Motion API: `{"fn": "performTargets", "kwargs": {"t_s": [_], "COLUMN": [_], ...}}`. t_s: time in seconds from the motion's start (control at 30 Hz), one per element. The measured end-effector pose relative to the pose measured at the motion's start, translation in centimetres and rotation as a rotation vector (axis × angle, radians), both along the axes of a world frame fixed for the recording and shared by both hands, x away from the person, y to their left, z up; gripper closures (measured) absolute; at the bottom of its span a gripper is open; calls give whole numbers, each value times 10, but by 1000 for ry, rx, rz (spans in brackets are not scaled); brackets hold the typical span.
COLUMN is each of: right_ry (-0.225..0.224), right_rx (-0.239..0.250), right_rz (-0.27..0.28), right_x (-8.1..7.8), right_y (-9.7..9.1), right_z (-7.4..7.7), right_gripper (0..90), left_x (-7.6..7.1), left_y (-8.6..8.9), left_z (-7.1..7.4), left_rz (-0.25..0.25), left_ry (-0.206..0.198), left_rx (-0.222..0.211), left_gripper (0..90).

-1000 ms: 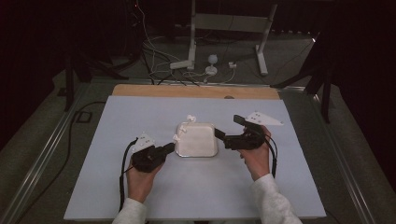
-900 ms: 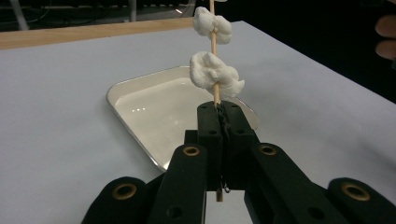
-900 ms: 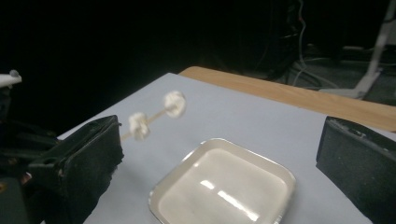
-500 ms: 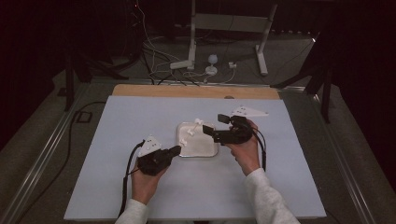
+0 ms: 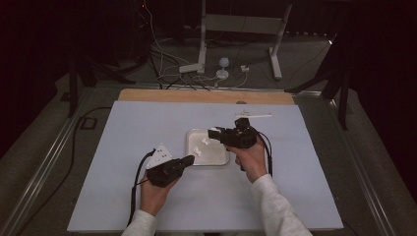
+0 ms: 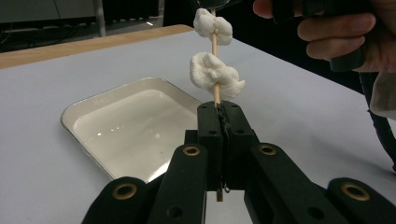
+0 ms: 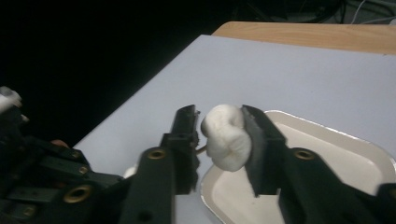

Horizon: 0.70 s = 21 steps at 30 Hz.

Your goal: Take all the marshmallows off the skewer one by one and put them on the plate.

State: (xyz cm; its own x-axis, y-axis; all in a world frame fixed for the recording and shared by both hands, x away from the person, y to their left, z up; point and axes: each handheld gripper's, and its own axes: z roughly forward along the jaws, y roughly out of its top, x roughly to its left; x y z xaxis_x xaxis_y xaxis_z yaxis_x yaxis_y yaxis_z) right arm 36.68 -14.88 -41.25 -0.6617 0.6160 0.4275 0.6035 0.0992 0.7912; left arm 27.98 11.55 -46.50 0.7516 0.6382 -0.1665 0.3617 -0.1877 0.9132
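My left gripper (image 6: 218,109) is shut on the low end of a thin wooden skewer (image 6: 215,43) that stands upright over the tray. Two white marshmallows are threaded on it: a lower one (image 6: 215,74) just above my jaws, and an upper one (image 6: 212,25) at the top. My right gripper (image 7: 219,114) is shut on the upper marshmallow (image 7: 226,137), pressing it from both sides. In the high view the left gripper (image 5: 189,160) sits at the tray's near left corner. The right gripper (image 5: 212,132) reaches in from the right above the tray.
A shallow white tray (image 5: 219,156) lies mid-table on the pale blue mat (image 5: 123,147), under the skewer. The tray (image 6: 126,121) looks bare inside. A wooden strip (image 5: 206,96) runs along the far edge. Stands and cables sit on the floor beyond.
The right gripper moved left over the tray and closed on the upper marshmallow. The left gripper shifted slightly toward the person, still holding the skewer.
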Motion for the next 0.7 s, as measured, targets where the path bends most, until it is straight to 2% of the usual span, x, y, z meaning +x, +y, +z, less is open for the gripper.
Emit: {"fn": "performTargets", "kwargs": {"t_s": [0.07,0.27,0.5,0.7], "right_ry": [6,-18,-41,-61], "right_rx": [31,41,26,38], "right_rz": [-7,-28,-39,-76], "right_x": [0,-2,-3,-3], "right_y": [-2,-3,-2,-3], "right_z": [2,7,12,15], "right_gripper": [741,769,780,787], "left_x": [0,0,-1,-3], "left_y": [0,1,4,5], "left_z": [-1,0,1,3], "left_rz": [-13,-15,-17,-13], "left_ry": [-2,-3,-14,-28], "left_rx": [-4,-8,-11,-5], "left_gripper": [895,898,900,900]}}
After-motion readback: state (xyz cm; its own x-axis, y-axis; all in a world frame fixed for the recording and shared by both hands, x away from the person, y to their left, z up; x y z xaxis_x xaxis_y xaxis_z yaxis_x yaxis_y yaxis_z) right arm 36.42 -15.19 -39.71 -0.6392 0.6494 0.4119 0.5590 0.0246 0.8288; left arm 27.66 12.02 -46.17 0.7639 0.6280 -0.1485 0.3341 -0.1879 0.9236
